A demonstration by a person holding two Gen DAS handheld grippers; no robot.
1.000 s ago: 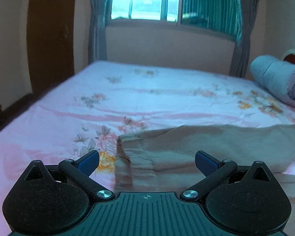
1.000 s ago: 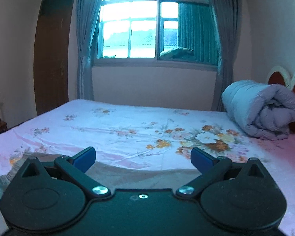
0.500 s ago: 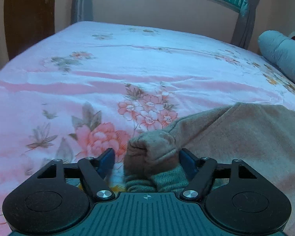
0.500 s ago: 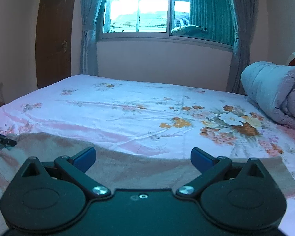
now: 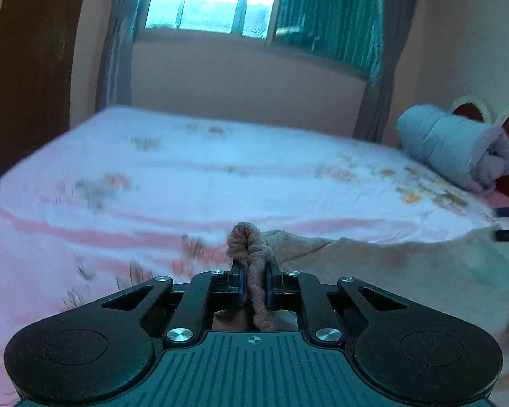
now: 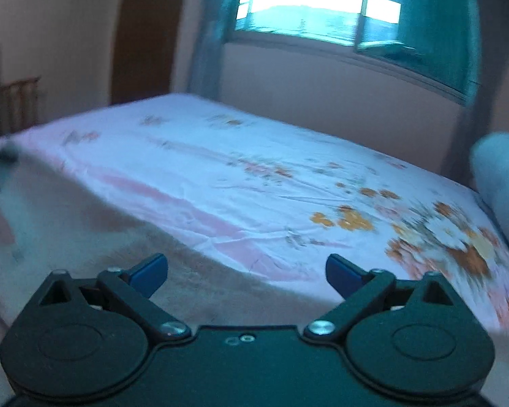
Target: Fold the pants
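Your bed point(image 5: 220, 176), under a pink floral sheet, fills both views. Across its near edge lie the tan pants point(image 5: 407, 271), their long axis running from 9 to 3 o'clock, spread flat toward 3 o'clock in the left wrist view. At 2 o'clock a rolled grey quilt point(image 5: 454, 146) rests against the headboard, well apart from the pants. A curtained window point(image 6: 308, 0) sits at 12 o'clock.

Your left gripper point(image 5: 253, 283) has just closed, and its blue pads pinch a bunched end of the pants, which stands up in a small loop above them. Only this view shows that pinch.

Your right gripper point(image 6: 246, 273) stands wide, its fingers having just been narrowing a little, above the fabric; through the blur the pads seem to press on nothing. Only this view shows a wooden chair point(image 6: 20, 101) at 10 o'clock.
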